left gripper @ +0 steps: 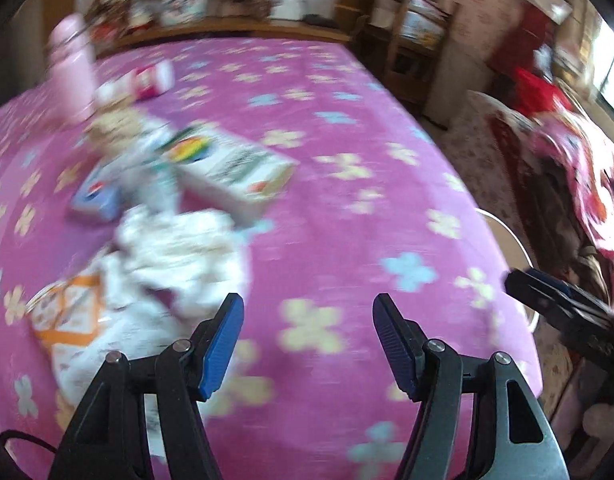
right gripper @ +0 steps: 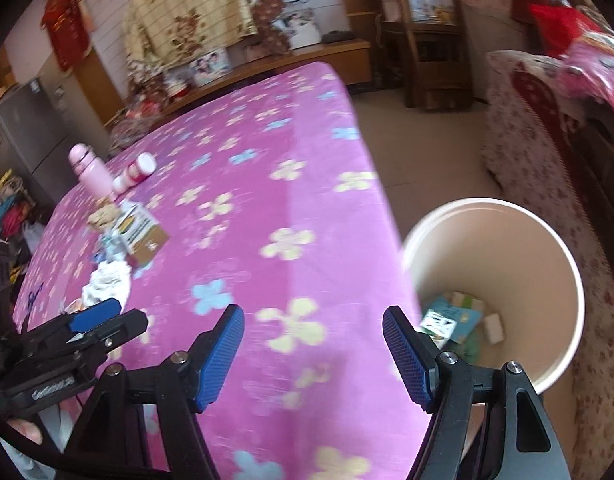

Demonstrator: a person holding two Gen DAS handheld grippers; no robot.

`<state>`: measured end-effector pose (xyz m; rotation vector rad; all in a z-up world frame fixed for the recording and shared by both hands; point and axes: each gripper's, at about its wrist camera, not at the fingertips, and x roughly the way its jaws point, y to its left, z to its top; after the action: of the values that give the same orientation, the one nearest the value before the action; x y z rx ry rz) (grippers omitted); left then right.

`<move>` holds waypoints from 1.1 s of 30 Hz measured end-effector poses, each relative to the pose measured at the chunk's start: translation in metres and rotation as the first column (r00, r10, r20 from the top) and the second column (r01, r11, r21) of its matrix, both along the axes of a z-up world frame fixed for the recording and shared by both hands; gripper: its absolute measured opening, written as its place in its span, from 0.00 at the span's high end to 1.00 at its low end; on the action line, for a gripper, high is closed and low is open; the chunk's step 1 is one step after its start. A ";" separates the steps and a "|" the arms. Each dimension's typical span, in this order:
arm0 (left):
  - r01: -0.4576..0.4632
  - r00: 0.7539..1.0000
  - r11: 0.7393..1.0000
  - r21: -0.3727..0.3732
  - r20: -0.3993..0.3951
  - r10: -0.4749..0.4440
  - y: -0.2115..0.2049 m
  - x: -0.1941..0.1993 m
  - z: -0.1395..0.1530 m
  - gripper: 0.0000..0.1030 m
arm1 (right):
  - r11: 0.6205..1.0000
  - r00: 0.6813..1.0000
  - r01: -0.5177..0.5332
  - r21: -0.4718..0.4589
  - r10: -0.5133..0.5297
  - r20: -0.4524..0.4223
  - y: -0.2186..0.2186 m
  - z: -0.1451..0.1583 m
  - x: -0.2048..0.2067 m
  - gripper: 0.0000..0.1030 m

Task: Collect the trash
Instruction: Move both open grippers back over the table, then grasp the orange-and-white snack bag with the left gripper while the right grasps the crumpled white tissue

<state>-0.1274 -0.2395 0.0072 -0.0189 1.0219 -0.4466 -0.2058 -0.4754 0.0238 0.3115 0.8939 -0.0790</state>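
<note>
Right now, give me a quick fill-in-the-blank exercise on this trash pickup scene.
1. The white bin stands beside the bed on the ____.
2. The pink bottle stands ____ on the flowered bedspread.
3. The jaws of both grippers are ____.

Missing words: floor; upright; open

Lived-in home room, pink flowered tablecloth [right gripper: 267, 184], wooden shelf [right gripper: 423, 32], probably framed family photos [right gripper: 211, 62], quilt-draped sofa [right gripper: 539, 152]
</note>
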 end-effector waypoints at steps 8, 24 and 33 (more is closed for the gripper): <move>-0.152 0.987 0.988 -0.017 -0.054 0.151 0.099 0.013 -0.007 0.34 | 0.991 0.990 -0.137 -0.001 0.137 -0.012 0.059 0.003 0.026 0.27; -0.282 0.960 0.958 -0.056 -0.023 0.281 0.218 -0.003 0.027 0.20 | 0.931 0.935 -0.351 0.101 0.355 -0.021 0.191 -0.018 0.100 0.27; -0.369 0.929 0.928 0.043 -0.018 0.370 0.245 0.007 0.000 0.20 | 0.935 0.934 -0.351 0.046 0.353 -0.046 0.220 -0.031 0.129 0.27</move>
<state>-0.1204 0.0059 0.0077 -0.1809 1.0251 -0.0816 -0.0766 -0.2550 -0.0076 0.1803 0.9931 0.2638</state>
